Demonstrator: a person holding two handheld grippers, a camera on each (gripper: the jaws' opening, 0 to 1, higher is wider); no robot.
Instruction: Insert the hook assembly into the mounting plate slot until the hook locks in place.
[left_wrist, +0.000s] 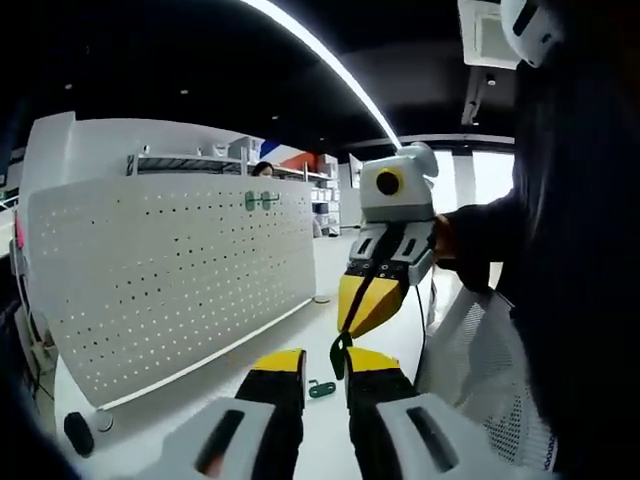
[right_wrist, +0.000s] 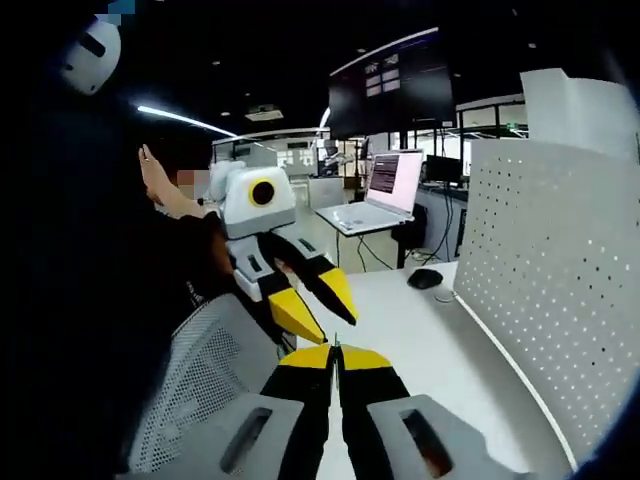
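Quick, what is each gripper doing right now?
Left gripper: open, holding nothing.
Right gripper: shut on a small green hook.

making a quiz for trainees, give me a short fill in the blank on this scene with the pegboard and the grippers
1. The pegboard is ____ in colour.
2. The gripper tips are ____ and black.
3. Two green hooks hang near the pegboard's ____ edge.
4. A loose green hook lies on the ____.

Missing words: white; yellow; top; table
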